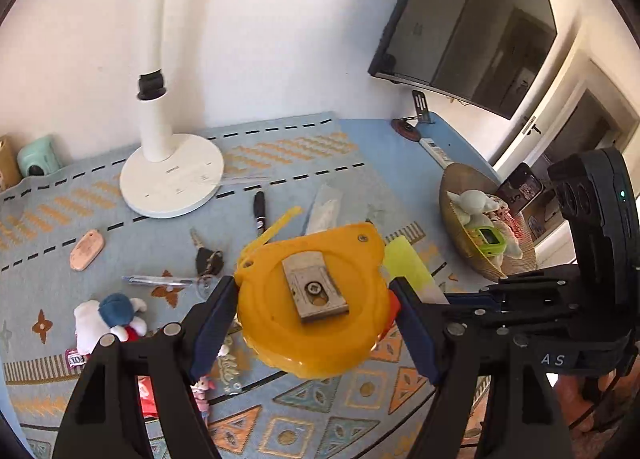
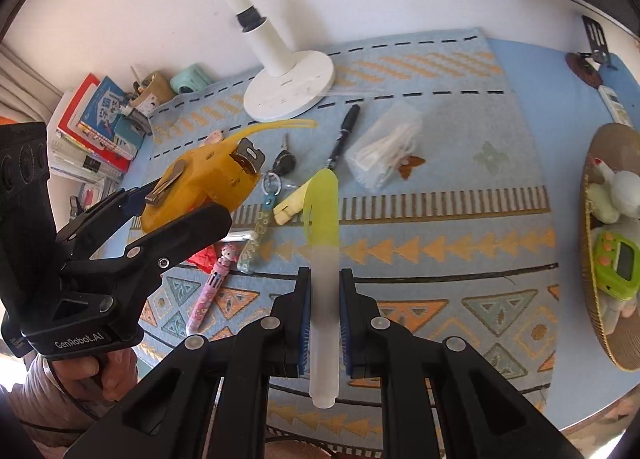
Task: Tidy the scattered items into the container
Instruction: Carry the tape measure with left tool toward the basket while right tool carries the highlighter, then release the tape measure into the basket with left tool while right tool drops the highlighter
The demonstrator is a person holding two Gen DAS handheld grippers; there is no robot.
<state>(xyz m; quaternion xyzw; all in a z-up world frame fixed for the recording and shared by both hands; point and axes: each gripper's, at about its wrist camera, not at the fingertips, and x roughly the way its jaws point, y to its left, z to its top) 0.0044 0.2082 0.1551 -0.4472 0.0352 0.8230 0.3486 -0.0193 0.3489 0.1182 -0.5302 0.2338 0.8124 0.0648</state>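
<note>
The left gripper (image 1: 312, 299) is clamping a round yellow plastic tape measure (image 1: 316, 303) across its rim, one blue-padded finger on either side, and is holding it up off the patterned blue-and-orange woven table mat (image 1: 280, 163) with its steel belt clip (image 1: 314, 287) facing the left wrist camera. The right gripper (image 2: 324, 299) is pinching a flat translucent stick with a yellow-green rounded tip (image 2: 323, 243) near its middle, the frosted end poking back past the pads. The woven shallow basket (image 2: 596, 287), already holding a plush toy and a green handheld game, is sitting at the right edge of the table, well apart from both loads. The tape measure is probably fairly heavy, hard and smooth, so a hold across its widest part seems safest, since it could slip or twist if tilted. The stick looks light, thin and perhaps a little flexible; gripping near mid-length should be keeping it balanced.
</note>
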